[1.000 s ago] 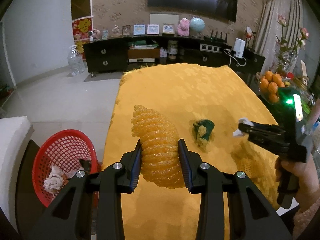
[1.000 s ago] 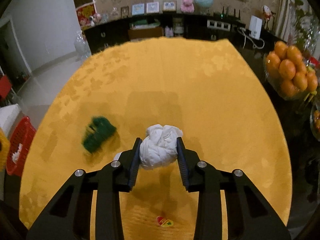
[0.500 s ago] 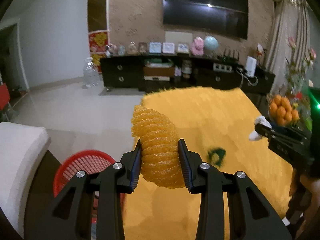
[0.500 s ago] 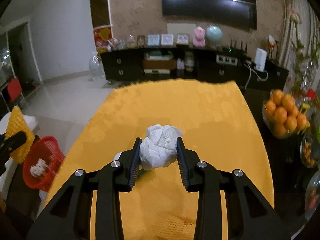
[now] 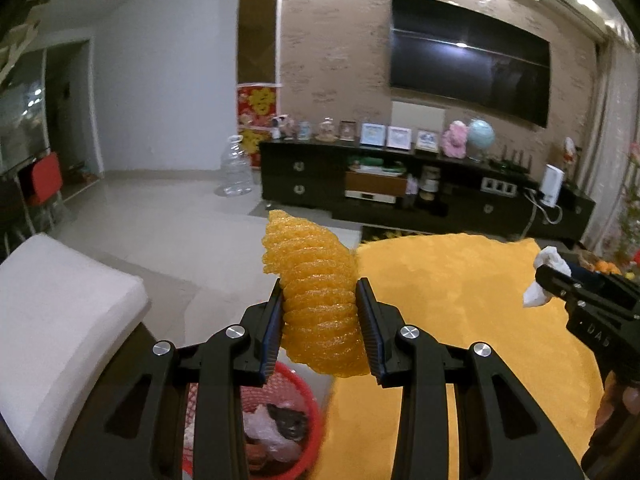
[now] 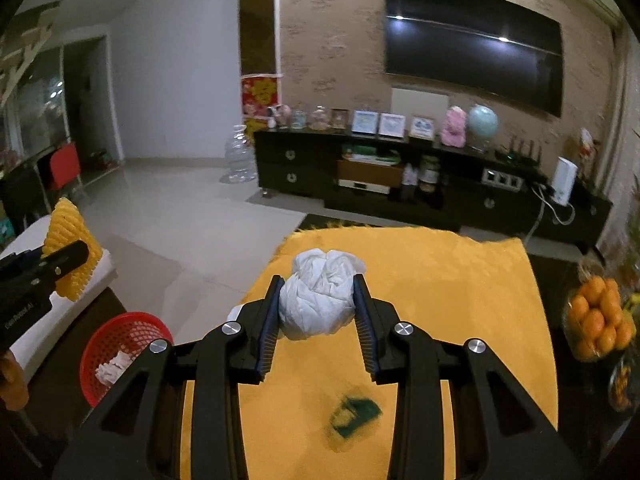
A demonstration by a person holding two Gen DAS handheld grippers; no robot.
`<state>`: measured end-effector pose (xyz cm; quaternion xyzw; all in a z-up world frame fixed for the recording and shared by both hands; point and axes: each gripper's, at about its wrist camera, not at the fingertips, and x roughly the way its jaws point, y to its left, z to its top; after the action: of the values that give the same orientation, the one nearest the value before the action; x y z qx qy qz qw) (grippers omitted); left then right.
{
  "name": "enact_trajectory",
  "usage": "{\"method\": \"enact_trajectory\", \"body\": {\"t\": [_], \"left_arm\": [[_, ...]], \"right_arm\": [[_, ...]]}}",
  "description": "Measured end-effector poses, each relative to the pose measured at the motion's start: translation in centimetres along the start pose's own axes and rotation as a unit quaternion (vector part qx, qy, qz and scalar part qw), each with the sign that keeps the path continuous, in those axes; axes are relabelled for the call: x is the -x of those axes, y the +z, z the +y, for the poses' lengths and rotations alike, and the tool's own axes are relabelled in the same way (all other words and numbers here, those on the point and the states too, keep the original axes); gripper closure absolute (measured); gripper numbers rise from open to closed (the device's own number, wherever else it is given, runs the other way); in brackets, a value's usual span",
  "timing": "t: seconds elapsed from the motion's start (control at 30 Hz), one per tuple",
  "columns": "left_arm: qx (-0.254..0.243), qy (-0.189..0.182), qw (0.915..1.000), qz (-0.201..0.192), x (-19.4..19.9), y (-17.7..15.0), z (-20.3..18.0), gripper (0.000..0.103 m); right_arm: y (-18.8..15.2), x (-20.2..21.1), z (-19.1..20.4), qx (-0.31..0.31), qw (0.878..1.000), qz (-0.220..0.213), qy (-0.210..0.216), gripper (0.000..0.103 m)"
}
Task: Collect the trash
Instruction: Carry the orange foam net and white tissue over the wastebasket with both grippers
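My left gripper is shut on an orange foam fruit net, held in the air above the left edge of the yellow-clothed table. A red mesh basket with crumpled trash in it sits just below that gripper. My right gripper is shut on a crumpled white tissue ball, raised over the table. The right wrist view also shows the basket at lower left and the left gripper with the fruit net. A green wrapper lies on the cloth.
A white cushioned seat stands left of the basket. A bowl of oranges sits at the table's right edge. Beyond the table are tiled floor, a dark TV cabinet and a wall-mounted TV.
Both grippers have risen and tilted up with their loads still held. The left one has swung leftward, so the red basket now lies beneath it; the table looks lower and farther.
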<state>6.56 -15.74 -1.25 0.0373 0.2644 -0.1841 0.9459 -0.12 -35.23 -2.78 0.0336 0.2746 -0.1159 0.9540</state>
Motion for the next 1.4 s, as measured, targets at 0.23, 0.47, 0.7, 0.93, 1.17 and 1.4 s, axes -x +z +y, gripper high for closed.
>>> {"method": "enact_trajectory", "body": {"t": [0.23,0.47,0.7,0.93,1.17,1.4], "left_arm": [[0.025,0.029,0.9991,0.022,-2.0,-0.7,3.4,0.069],[0.049,0.059,0.9958,0.050,-3.2,-1.7,6.8,0.069],[0.058,0.077,0.9931,0.067,-3.4,-2.7,9.3,0.069],[0.075,0.082,0.9904,0.082,-3.6,-3.5,11.6,0.069],[0.067,0.093,0.9893,0.090,-3.5,-4.2,12.5,0.069],[0.065,0.100,0.9853,0.123,-4.6,-5.7,13.8,0.069]], "right_arm": [[-0.3,-3.9,2.1,0.002,0.999,0.018,0.038,0.069],[-0.4,-6.3,5.3,0.011,0.996,0.037,0.076,0.069],[-0.8,-7.3,7.4,0.015,0.993,0.053,0.108,0.069],[-1.7,-8.2,10.2,0.034,0.988,0.070,0.135,0.069],[-2.6,-8.2,13.1,0.063,0.981,0.076,0.166,0.069],[-4.0,-8.9,15.7,0.091,0.971,0.101,0.198,0.069]]}}
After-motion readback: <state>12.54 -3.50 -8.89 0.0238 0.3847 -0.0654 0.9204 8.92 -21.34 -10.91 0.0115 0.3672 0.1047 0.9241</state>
